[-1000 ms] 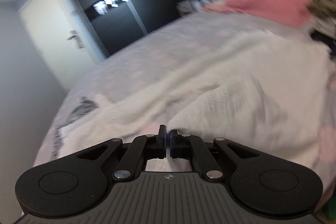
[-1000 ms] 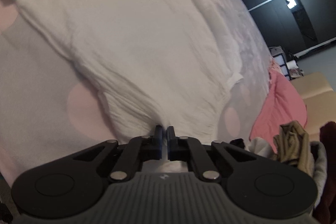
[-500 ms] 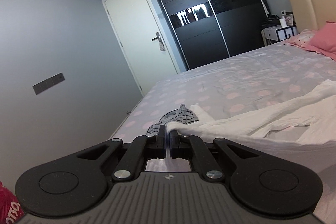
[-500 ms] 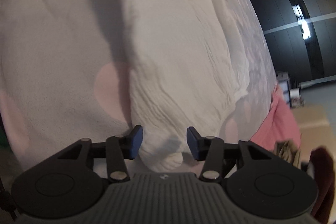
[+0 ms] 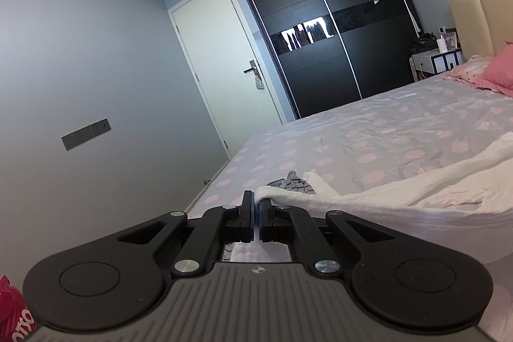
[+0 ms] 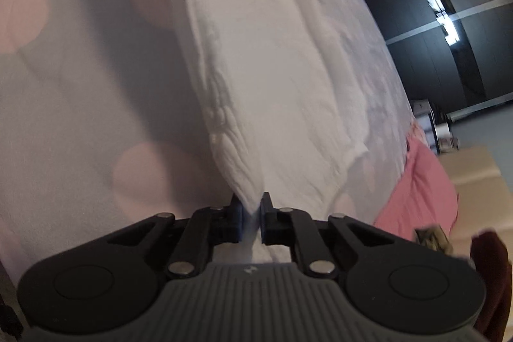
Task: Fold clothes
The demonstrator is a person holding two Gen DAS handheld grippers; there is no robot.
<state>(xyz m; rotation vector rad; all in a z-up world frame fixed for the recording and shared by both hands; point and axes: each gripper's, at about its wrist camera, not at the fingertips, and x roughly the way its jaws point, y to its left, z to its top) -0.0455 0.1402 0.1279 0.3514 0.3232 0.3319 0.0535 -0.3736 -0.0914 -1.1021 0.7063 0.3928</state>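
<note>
White shirt [image 6: 272, 79] lies spread on the bed [image 5: 384, 133], over the grey sheet with pink dots, and I have it pinched at two places. My left gripper [image 5: 256, 204] has its fingers clenched on a corner of the fabric near the bed's edge, just beside a grey striped garment [image 5: 293, 181]. My right gripper [image 6: 250, 207] has its fingers clamped on a bunched fold at the shirt's near end (this view is blurred). A pink pillow [image 6: 420, 191] lies by the headboard [image 5: 481, 18], with a dark wardrobe [image 5: 330, 31] and white door [image 5: 221, 66] beyond.
</note>
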